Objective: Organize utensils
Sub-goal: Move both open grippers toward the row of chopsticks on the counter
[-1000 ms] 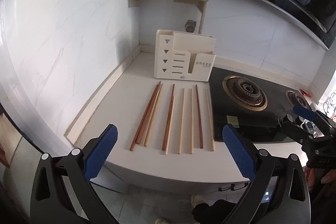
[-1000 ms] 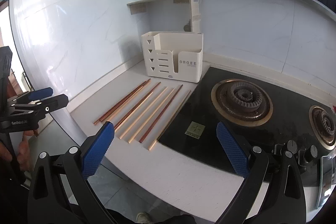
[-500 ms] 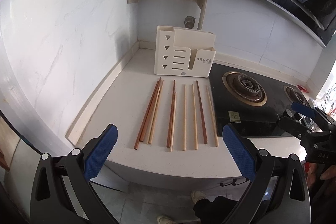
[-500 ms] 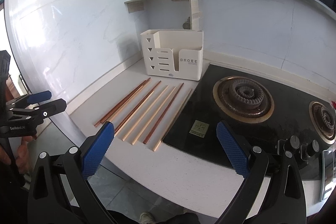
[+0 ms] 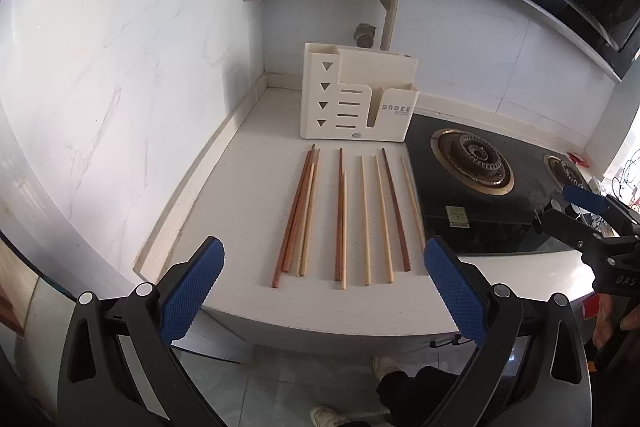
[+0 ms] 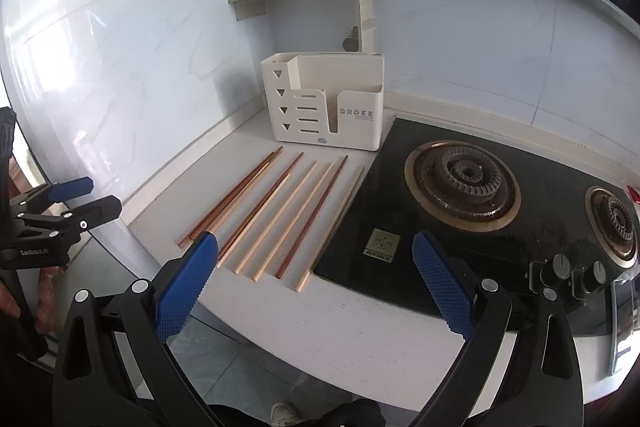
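Nothing is sorted yet: all the chopsticks, dark and pale mixed, lie side by side flat on the table, just in front of the cream utensil holder, whose visible compartments look empty. The left gripper hangs off the table's near edge with its fingers spread wide on nothing. The right gripper hovers near the stove, equally agape and empty-handed, so by the look of it every chopstick remains to be picked up and stowed.
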The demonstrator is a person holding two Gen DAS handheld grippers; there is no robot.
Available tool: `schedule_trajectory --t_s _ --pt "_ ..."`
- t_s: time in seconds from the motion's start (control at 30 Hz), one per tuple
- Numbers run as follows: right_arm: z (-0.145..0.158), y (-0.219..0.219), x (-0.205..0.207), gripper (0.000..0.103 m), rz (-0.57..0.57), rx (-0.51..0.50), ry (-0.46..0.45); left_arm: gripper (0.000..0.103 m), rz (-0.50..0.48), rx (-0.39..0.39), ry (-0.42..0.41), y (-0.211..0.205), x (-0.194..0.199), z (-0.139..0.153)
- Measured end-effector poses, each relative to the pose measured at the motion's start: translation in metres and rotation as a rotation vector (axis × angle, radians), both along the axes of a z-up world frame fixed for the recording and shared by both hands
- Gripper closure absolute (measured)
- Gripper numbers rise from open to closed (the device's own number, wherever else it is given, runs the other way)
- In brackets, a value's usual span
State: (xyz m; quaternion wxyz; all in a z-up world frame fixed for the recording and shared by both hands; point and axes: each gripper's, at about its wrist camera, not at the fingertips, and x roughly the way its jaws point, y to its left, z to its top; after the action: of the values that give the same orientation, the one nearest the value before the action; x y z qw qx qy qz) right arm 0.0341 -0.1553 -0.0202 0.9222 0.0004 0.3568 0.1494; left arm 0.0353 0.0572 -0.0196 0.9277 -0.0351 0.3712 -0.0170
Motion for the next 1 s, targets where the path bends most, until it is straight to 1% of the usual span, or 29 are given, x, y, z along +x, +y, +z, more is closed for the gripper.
schedule_trajectory --t_s 0.2,0.47,0.67,0.83,0.93,1.0 --pt "0.003 0.007 0.009 0.004 -0.006 -0.009 0.022 0.005 0.006 0.008 0.041 0.012 0.012 -0.003" --pt "0.006 0.010 0.029 0.004 -0.001 -0.023 0.041 0.005 0.007 0.002 0.074 0.022 0.043 -0.005" --pt "0.002 0.009 0.062 0.004 0.025 -0.007 0.058 0.006 0.037 -0.013 0.098 0.032 0.069 -0.010" --pt "-0.008 0.015 0.090 0.004 0.069 -0.029 0.093 0.006 0.056 0.003 0.125 0.038 0.091 -0.016" --pt "-0.009 0.019 0.102 0.004 0.047 -0.021 0.122 0.006 0.043 -0.004 0.157 0.044 0.103 -0.020" --pt "-0.012 0.023 0.108 0.004 0.031 -0.019 0.145 0.006 0.023 0.012 0.179 0.045 0.109 -0.024"
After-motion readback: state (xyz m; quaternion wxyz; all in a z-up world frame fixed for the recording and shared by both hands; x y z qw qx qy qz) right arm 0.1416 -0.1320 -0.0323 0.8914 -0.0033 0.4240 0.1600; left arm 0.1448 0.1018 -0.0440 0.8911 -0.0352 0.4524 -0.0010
